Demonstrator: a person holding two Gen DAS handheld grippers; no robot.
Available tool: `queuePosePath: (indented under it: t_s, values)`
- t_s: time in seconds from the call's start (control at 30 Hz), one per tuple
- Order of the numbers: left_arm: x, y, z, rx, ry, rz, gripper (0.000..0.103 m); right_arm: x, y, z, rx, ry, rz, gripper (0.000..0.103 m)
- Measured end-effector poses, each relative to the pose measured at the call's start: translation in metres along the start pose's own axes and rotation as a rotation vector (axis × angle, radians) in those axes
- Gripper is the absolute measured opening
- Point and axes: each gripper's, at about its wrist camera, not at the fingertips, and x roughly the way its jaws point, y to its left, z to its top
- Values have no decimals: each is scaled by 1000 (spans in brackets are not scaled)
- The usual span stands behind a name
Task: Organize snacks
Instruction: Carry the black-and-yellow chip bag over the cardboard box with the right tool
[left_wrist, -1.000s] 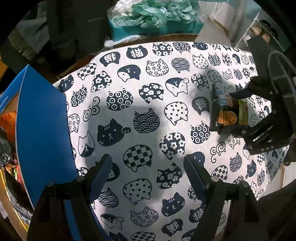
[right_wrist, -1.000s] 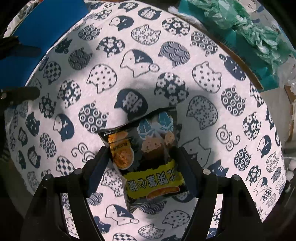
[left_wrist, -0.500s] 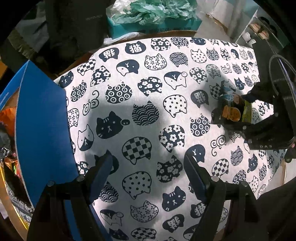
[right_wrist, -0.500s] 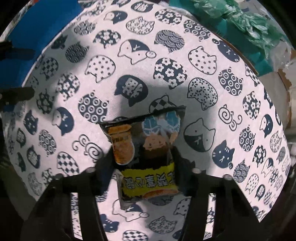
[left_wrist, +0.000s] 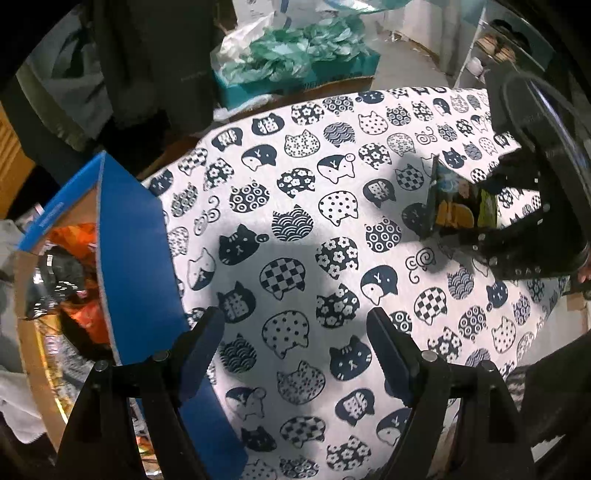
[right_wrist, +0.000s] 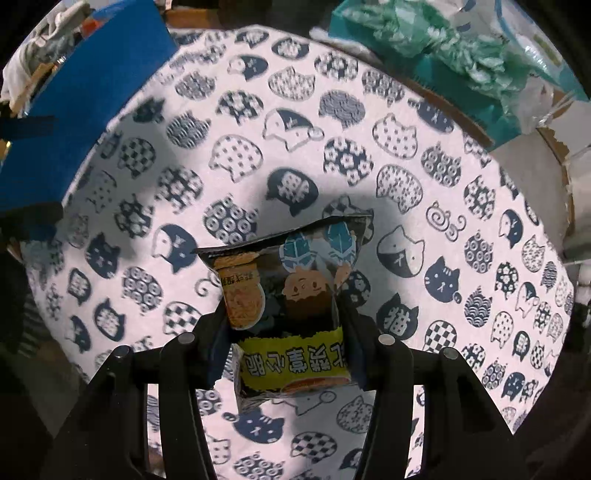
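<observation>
A bench (right_wrist: 461, 184) draped in a white cloth printed with navy cat faces fills both views. A blue box (left_wrist: 136, 258) holding snack bags stands at left frame. The right gripper (right_wrist: 280, 332), jaws clamped on a black-and-yellow snack packet (right_wrist: 291, 295), holds it at lower centre. The left gripper (left_wrist: 295, 343) has its jaws apart, holding nothing.

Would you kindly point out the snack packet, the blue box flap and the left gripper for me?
snack packet (right_wrist: 291, 314): right wrist view, on the printed front between the fingers.
blue box flap (left_wrist: 135, 258): left wrist view, on its flat blue face.
left gripper (left_wrist: 295, 347): left wrist view, midway between the open fingertips.
</observation>
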Motion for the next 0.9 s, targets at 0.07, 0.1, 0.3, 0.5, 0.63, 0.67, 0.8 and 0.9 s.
queuePosePath:
  t_s: [0.07, 0.1, 0.3, 0.5, 0.63, 0.67, 0.8, 0.9]
  values:
    - [-8, 0, -3, 12, -17, 13, 81, -11, 3, 1, 15, -21, 10, 52]
    - [-11, 0, -4, 14, -27, 20, 81, -17, 6, 1, 22, -33, 13, 52]
    - [-35, 14, -17, -18, -76, 8, 80, -49, 19, 19, 37, -89, 27, 52]
    - [-57, 33, -31, -67, -125, -1, 62, -75, 40, 53, 39, -144, 53, 52]
    - [-71, 54, -40, -127, -149, -30, 43, -90, 60, 72, 34, -178, 82, 52]
    - [-75, 60, -42, -144, -155, -35, 38, -92, 64, 75, 33, -186, 86, 52]
    - [-84, 85, -52, -210, -174, -31, 32, -105, 87, 95, 14, -221, 120, 52]
    - [-90, 110, -61, -266, -189, -20, 30, -111, 108, 111, -3, -241, 148, 52]
